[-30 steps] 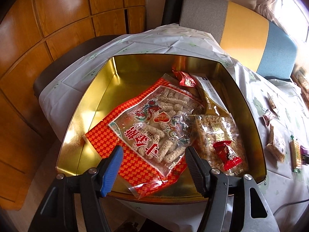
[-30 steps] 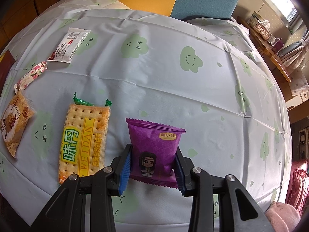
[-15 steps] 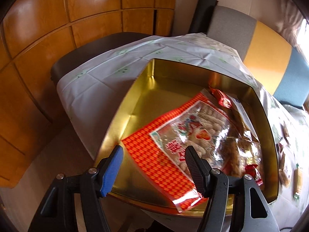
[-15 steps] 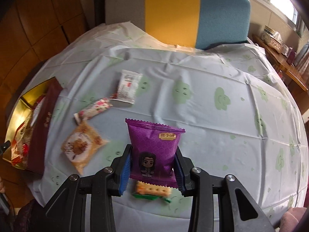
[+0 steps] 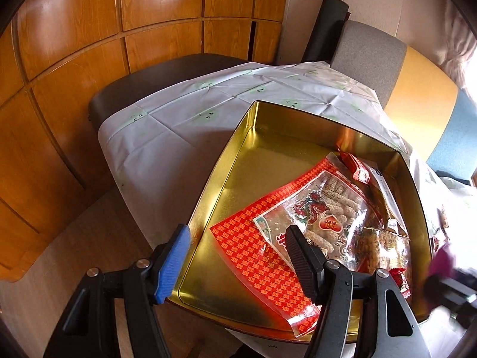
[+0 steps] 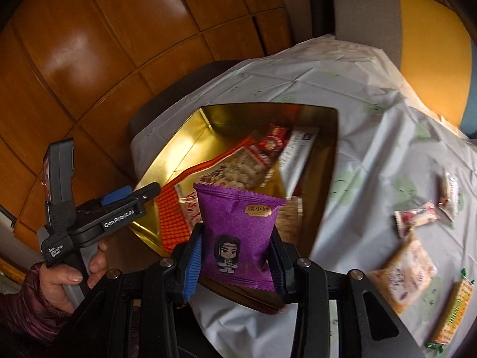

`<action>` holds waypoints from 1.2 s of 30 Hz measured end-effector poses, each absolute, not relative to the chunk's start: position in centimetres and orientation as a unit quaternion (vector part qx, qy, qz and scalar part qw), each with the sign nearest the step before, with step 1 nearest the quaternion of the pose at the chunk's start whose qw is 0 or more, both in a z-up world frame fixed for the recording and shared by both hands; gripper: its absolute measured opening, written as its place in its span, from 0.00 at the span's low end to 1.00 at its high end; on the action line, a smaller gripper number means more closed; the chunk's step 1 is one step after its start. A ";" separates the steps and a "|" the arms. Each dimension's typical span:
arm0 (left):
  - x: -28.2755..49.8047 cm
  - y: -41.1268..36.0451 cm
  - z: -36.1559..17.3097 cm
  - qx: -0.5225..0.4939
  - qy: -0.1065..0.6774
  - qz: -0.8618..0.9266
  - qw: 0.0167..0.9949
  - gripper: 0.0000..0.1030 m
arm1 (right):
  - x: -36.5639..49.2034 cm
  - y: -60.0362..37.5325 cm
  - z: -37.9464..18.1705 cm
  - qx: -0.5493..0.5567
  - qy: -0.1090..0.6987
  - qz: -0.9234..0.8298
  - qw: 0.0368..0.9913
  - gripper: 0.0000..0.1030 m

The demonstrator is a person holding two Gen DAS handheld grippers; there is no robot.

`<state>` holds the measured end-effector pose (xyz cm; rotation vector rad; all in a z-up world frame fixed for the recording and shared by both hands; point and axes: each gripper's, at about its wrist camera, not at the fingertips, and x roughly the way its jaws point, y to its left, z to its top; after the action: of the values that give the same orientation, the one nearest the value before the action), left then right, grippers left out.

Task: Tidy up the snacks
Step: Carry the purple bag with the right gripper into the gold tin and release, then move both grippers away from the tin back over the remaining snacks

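**Purple packet held over the gold tin**

A pale tablecloth (image 6: 372, 137) with green smiley prints covers the table, wood panelling behind it. Just ahead of the right gripper (image 6: 235, 256) sits the gold tin (image 6: 167, 161), already holding a large red-checked snack bag (image 5: 268, 250). The right gripper's pads press on the sides of an upright purple snack packet (image 6: 238, 232), its jaws just eased slightly wider. The left gripper (image 5: 235, 256) stands wide and bare, straddling the tin's near rim. To the right gripper's right, loose snacks (image 6: 402, 271) lie on the cloth
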<state>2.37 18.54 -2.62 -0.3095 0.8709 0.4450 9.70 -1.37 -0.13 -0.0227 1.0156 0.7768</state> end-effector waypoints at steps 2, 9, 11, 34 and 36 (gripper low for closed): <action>2.4 18.6 -2.7 -0.150 0.417 0.211 0.871 0.65 | 9.8 0.5 -1.4 -0.008 0.487 0.370 0.791 0.42; 2.3 18.2 -2.8 -0.144 0.415 0.207 0.874 0.65 | 9.4 2.5 -4.7 -0.023 0.518 0.363 0.774 0.45; 2.4 17.9 -2.8 -0.140 0.417 0.205 0.874 0.65 | 9.2 2.1 -4.8 -0.025 0.518 0.362 0.775 0.45; 2.1 14.3 -1.5 -0.080 0.403 0.177 0.894 0.65 | 8.5 -4.2 -0.7 -0.004 0.461 0.302 0.835 0.45; 2.1 13.9 -1.4 -0.077 0.403 0.174 0.895 0.65 | 8.6 -5.1 -0.5 0.000 0.460 0.293 0.838 0.45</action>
<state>2.11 13.89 -1.39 -0.1587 0.8357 0.3601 8.59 -5.09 -0.55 0.0000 0.9722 0.6204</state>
